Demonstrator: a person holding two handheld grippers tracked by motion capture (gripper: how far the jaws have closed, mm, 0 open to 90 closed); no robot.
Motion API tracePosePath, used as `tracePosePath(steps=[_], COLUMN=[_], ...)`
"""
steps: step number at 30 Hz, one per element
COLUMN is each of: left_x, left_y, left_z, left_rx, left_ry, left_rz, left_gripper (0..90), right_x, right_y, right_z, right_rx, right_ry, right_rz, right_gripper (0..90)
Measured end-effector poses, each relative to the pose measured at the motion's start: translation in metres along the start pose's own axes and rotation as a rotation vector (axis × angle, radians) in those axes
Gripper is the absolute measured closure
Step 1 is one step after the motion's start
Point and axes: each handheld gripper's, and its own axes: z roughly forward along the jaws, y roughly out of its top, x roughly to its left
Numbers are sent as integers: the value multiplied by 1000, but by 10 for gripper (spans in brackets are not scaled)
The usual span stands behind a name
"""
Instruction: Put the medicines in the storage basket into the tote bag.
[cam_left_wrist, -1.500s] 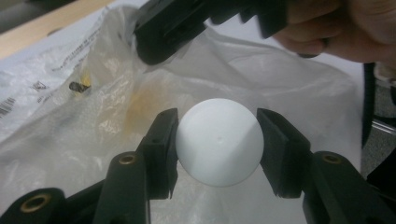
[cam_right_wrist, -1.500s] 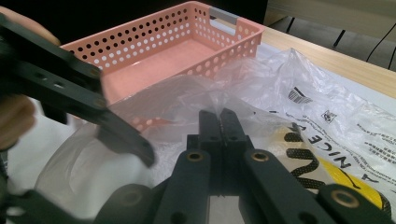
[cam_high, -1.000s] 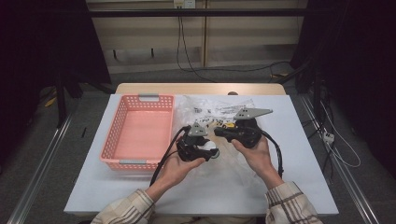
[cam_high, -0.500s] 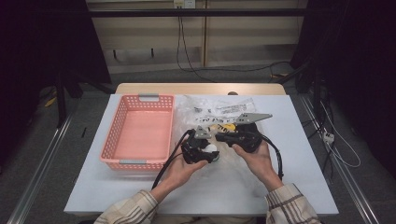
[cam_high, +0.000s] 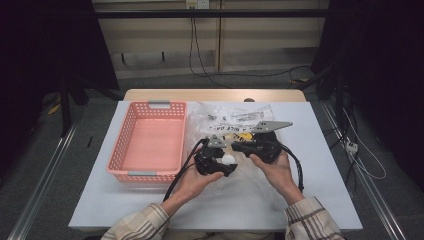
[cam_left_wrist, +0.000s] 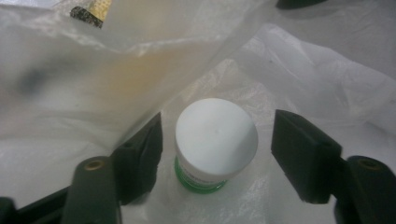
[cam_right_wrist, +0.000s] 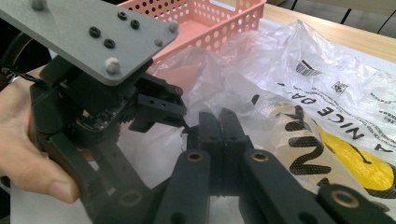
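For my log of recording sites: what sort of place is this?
Probably a lab or studio set up for recording, not a home: a white-topped table stands between dark curtains, loose cables trail across the floor behind it, and metal rails run along the floor beside it.

I count one pink basket on the tabletop, toward its left edge. One clear plastic bag with printed lettering lies beside it, nearer the far edge. One small white-capped jar with a green band sits on the plastic. Two grippers are in my hands: the left gripper and the right gripper, each with two black jaws, so four jaws in all. Two grey three-cornered plates ride on them, one apiece
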Motion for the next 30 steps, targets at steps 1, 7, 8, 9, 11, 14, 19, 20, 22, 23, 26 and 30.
tracePosePath(steps=[1,7,8,9,11,14,19,20,22,23,26,30], left_x=[0,-4,-6,-7,-8,-10,-19,-21,-24,-26,-28,-31], left_y=[0,1,1,1,2,2,1,0,0,1,0,-1], left_z=[-1,-8,-10,-13,-18,-25,-36,-38,-44,-47,-54,-67], left_rx=[-3,-5,-10,-12,-18,-25,-19,-26,-45,-49,-51,-80], left_ry=[3,14,26,32,22,6,-13,-18,-27,-31,-29,-27], left_rz=[3,35,42,51,67,75,108,117,129,138,140,161], left_gripper=[312,221,207,193,168,158,130,129,127,127,130,132], right_x=[0,-1,-1,-1,0,-1,-1,-1,-1,-1,-2,-1], right_y=[0,0,0,0,0,0,0,0,0,0,-1,-4], right_z=[0,-1,-1,-1,-1,-1,0,0,0,0,-1,-2], right_rx=[1,-1,-1,-2,-2,2,2,3,4,6,10,22], right_ry=[1,-1,-2,-2,-4,-7,-8,-8,-9,-8,-12,-14], right_rz=[1,0,0,0,2,-2,-2,-1,-1,-2,-2,-5], right_gripper=[900,900,900,900,900,900,900,900,900,900,900,900])
